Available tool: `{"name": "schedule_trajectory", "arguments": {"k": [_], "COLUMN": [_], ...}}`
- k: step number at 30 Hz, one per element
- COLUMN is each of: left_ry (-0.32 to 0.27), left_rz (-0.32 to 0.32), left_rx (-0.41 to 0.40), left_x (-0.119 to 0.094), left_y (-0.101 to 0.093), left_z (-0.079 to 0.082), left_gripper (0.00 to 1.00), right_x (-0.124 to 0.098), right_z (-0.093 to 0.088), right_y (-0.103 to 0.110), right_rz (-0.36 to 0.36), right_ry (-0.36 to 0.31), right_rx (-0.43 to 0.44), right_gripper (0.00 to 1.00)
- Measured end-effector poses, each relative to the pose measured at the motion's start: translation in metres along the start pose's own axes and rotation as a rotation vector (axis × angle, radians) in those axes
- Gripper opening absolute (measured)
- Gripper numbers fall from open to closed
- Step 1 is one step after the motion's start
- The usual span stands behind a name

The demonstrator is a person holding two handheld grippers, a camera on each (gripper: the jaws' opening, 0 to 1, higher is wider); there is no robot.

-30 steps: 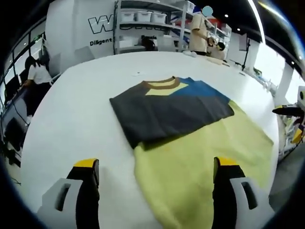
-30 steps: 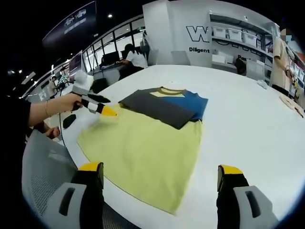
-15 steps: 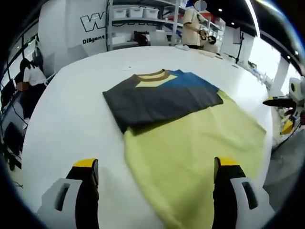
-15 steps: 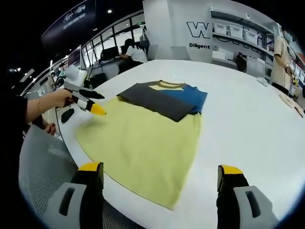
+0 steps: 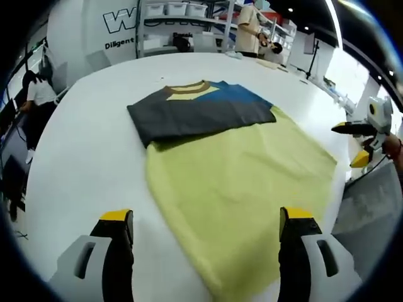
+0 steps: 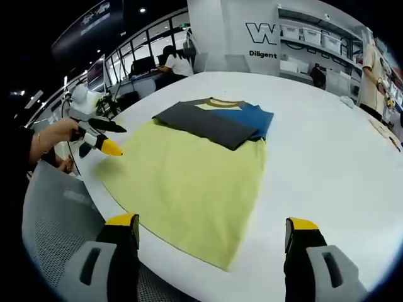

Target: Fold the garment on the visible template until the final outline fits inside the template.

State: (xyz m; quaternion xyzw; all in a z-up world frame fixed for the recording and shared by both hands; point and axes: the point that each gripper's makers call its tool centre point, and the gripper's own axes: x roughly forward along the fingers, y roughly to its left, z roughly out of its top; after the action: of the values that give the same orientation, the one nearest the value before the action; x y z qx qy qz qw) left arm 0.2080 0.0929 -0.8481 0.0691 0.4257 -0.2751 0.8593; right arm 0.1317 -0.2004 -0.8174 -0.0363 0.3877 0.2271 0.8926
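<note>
While the left gripper view looked across a white table, the left gripper hung over the near edge with its yellow-tipped jaws wide apart and nothing between them. A folded garment, dark grey with a blue part and a brown-and-yellow collar, lay at about twelve o'clock from the gripper, well apart from it. It rested on the far end of a pale yellow template, which spread from the garment toward the jaws and ran between them at six o'clock. At three o'clock the right gripper hovered off the table's edge, held by a hand. Shelves with bins and a standing person were at twelve o'clock beyond the table.

Where the right gripper view looked over the same table, the right gripper had its jaws standing wide apart and empty at the near edge. The garment sat at twelve o'clock on the template's far end, and the template reached down to six o'clock. At nine o'clock the left gripper hung beside the template's edge in a hand. A seated person was at eleven o'clock.
</note>
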Motion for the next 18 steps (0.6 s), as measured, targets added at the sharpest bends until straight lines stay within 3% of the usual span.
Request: {"name": "schedule_trajectory", "arguments": {"k": [6,12,14,18], "left_ry": [0.012,0.062,0.103,0.119], "left_rz": [0.018,0.037,0.059,0.08], "left_rx": [-0.002,0.015,0.025,0.042], "left_x": [-0.007,-0.017,-0.023,-0.026], "left_y": [-0.003,-0.006,-0.005,-0.005], "left_z": [-0.011,-0.025,-0.035,-0.042], "left_gripper": [0.92,0.85,0.84,0.77], "right_x": [0.002,0.003,0.003,0.004], "right_z": [-0.005,-0.013,-0.019,-0.024], "right_y": [0.001,-0.004,-0.005,-0.005], "right_rz": [0.007,-0.008,-0.017,-0.028], "right_ry": [0.02,0.052,0.075,0.096], "right_rx": [0.0,0.01,-0.001,-0.018], "right_gripper": [0.9,0.79,0.75,0.74]}}
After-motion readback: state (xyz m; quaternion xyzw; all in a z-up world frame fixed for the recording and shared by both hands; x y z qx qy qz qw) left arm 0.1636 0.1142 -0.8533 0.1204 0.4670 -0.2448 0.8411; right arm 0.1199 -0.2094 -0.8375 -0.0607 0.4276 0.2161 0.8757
